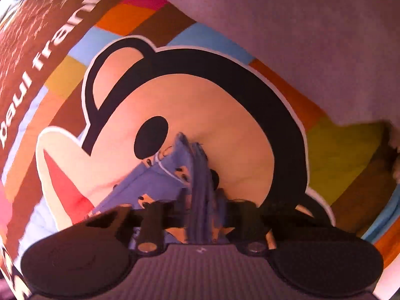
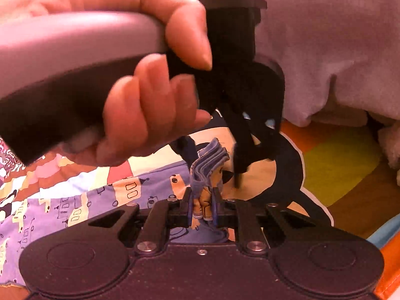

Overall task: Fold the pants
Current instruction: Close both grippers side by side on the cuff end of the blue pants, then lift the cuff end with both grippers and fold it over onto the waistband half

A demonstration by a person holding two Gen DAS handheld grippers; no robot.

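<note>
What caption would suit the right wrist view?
Right tool pinches bunched purple pants over a cartoon bedsheet.

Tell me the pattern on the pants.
The pants are purple-blue with small cartoon prints in tan and cream, shown best in the right wrist view.

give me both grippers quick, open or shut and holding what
Left gripper: shut on the bunched blue pants.
Right gripper: shut on a gathered fold of the pants.

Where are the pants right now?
The pants lie low and left in the right wrist view on the monkey-print sheet, with bunched edges pinched in the right tool and left tool.
</note>
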